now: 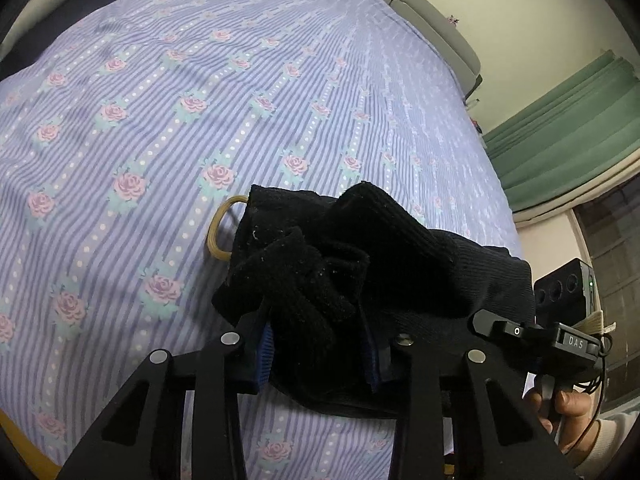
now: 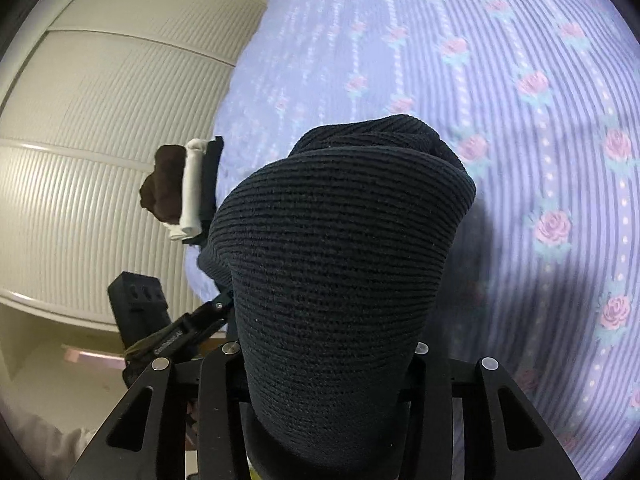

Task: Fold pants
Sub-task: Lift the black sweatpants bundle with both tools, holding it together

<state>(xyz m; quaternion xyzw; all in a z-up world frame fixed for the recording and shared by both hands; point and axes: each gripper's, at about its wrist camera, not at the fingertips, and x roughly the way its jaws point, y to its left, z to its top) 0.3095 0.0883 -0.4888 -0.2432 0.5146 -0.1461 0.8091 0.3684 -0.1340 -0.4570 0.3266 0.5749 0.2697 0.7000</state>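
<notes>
**Black pants held in both grippers above the bed**

Bunched black knit pants (image 1: 340,280) are clamped by the left gripper (image 1: 320,344) and lifted over the floral bedsheet (image 1: 160,100). Another fold (image 2: 340,260) is pinched by the right gripper (image 2: 326,364), covering its fingers.

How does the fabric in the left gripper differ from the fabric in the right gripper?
The left gripper holds a crumpled bunch of the black pants, with several folds and blue trim showing. The right gripper holds a smooth rounded drape of ribbed knit, without trim. Both are dark and held over the floral bedsheet.
</notes>
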